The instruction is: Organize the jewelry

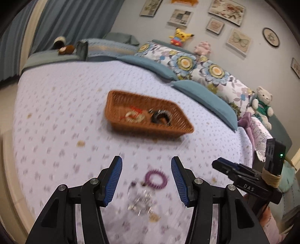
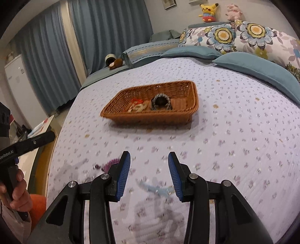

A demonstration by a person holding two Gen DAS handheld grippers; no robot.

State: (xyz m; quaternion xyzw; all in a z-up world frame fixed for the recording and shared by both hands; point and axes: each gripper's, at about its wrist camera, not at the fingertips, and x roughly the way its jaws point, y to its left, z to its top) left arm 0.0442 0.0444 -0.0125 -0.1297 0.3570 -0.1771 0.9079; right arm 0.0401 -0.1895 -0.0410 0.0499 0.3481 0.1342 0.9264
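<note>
Two pieces already lie in the wicker basket [image 1: 180, 109], a pale ring with red cord [image 1: 135, 115] and a dark bracelet [image 1: 160, 116]; the sorting looks partly done, with more pieces loose on the bedspread [image 1: 61, 105]. Both claws stand apart and hold nothing; the left gripper [image 1: 146, 181] hovers over a purple beaded bracelet [image 1: 156, 179] and a blurred heap of silvery jewelry [image 1: 143, 203] just nearer the camera, while the right gripper [image 2: 149, 176] hangs above a pale blue piece [image 2: 156, 188] lying between its fingers. Judging by this, the step in hand is a pick-up, likely one item per gripper; the next move calls for lowering onto the soft quilt, closing on a thin, slack thing without pinching the fabric, then carrying it to the basket, which sits well apart toward the pillows. Motion blur hides what the silvery heap is made of; the surface is a lilac quilted bedspread with small flower sprigs and a few brownish marks; teal and floral pillows [image 2: 249, 35] line the headboard, plush toys sit above, blue curtains [image 2: 110, 32] hang beyond, and framed pictures [image 1: 226, 11] dot the wall.
</note>
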